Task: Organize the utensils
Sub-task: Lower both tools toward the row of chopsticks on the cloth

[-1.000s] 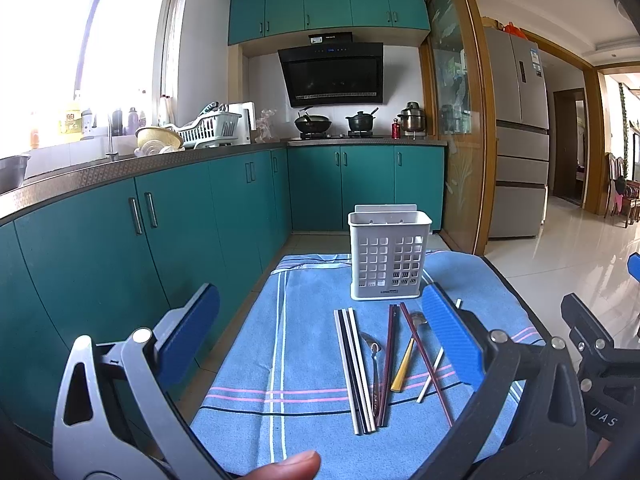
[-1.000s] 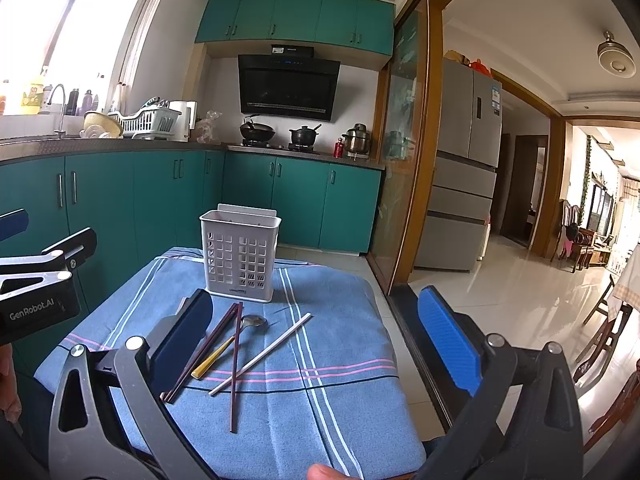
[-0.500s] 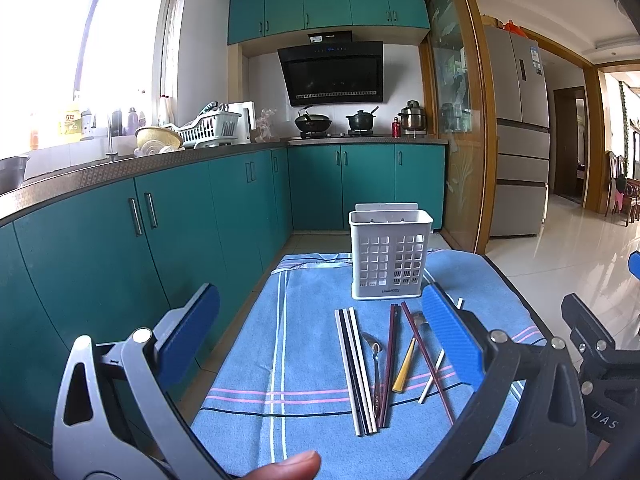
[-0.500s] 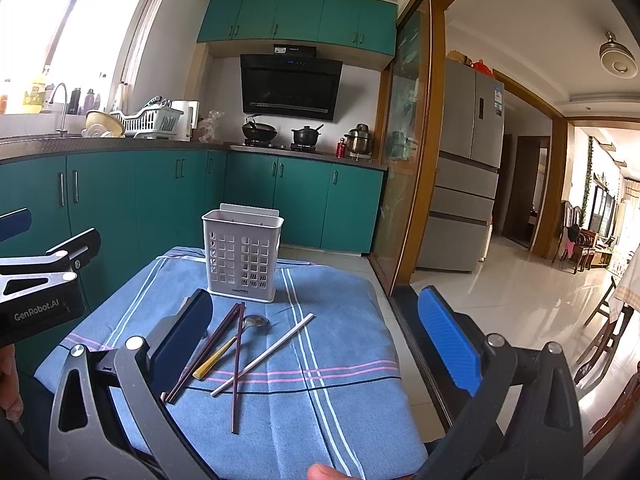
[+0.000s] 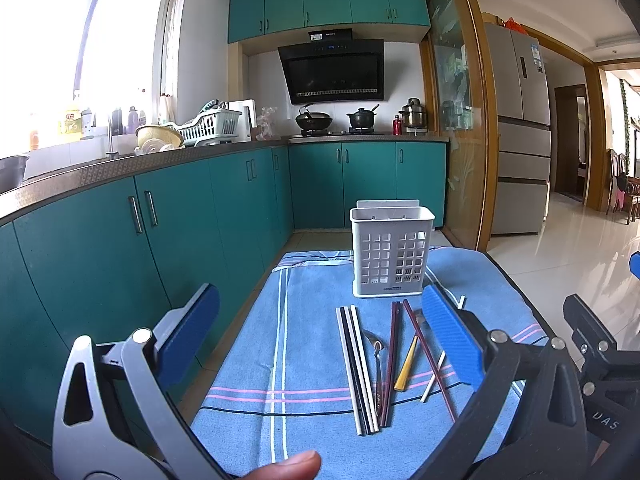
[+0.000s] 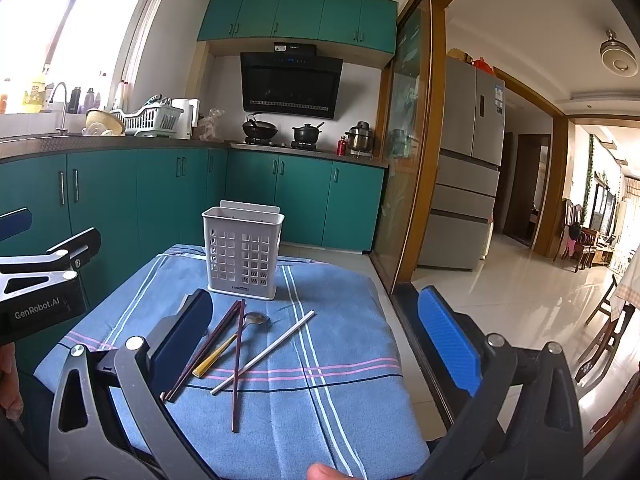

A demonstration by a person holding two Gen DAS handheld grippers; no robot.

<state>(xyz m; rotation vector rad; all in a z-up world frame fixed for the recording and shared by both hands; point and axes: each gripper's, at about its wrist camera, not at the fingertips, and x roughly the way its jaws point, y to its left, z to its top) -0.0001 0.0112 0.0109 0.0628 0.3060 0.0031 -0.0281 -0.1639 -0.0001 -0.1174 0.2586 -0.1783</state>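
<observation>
A white perforated utensil holder [image 5: 391,253] stands upright at the far end of the blue cloth [image 5: 304,360]; it also shows in the right wrist view [image 6: 242,254]. In front of it lie white and black chopsticks [image 5: 358,368], dark red chopsticks [image 5: 391,364], a small metal spoon [image 5: 377,356], a yellow-handled spoon [image 5: 406,364] and a single white chopstick [image 6: 264,352]. My left gripper [image 5: 320,332] is open and empty above the near end of the cloth. My right gripper [image 6: 320,332] is open and empty, to the right of the left one.
The cloth covers a small table [image 6: 404,320] whose dark right edge shows. Teal kitchen cabinets [image 5: 160,248] run along the left and back. A wooden glass-door frame [image 6: 420,160] and a fridge [image 6: 468,168] stand to the right, with tiled floor beyond.
Both views have shifted very slightly; the holder sits a touch higher in frame. The utensils have not moved and both grippers stay open.
</observation>
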